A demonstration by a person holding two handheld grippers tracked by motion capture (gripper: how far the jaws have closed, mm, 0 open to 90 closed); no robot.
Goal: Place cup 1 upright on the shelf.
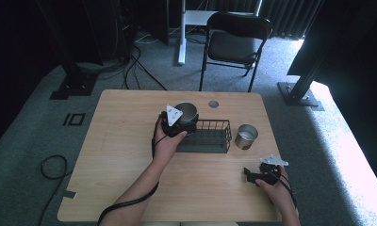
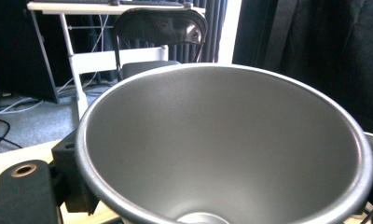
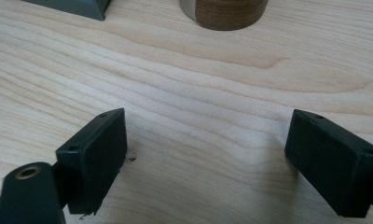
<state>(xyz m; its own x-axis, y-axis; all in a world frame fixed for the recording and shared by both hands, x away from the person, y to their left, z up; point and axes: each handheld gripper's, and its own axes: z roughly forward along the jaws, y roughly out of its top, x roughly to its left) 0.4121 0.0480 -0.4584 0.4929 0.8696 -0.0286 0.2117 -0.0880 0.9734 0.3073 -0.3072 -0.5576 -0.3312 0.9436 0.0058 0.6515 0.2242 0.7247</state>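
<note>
From above, the left gripper [image 1: 179,123] holds a grey cup [image 1: 185,112] at the left end of the wire rack [image 1: 210,137], mid-tabletop [image 1: 120,155], while the right gripper [image 1: 253,176] rests near the front right edge. In the left gripper view the cup [image 2: 222,140] sits clamped between the fingers [image 2: 72,182]. In the right gripper view the fingers [image 3: 98,154] gape wide over bare wood, holding nothing, a second cup [image 3: 226,11] ahead.

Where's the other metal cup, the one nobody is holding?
In the high view, the free metal cup stands on the table's right half, just right of the black wire basket.
</note>
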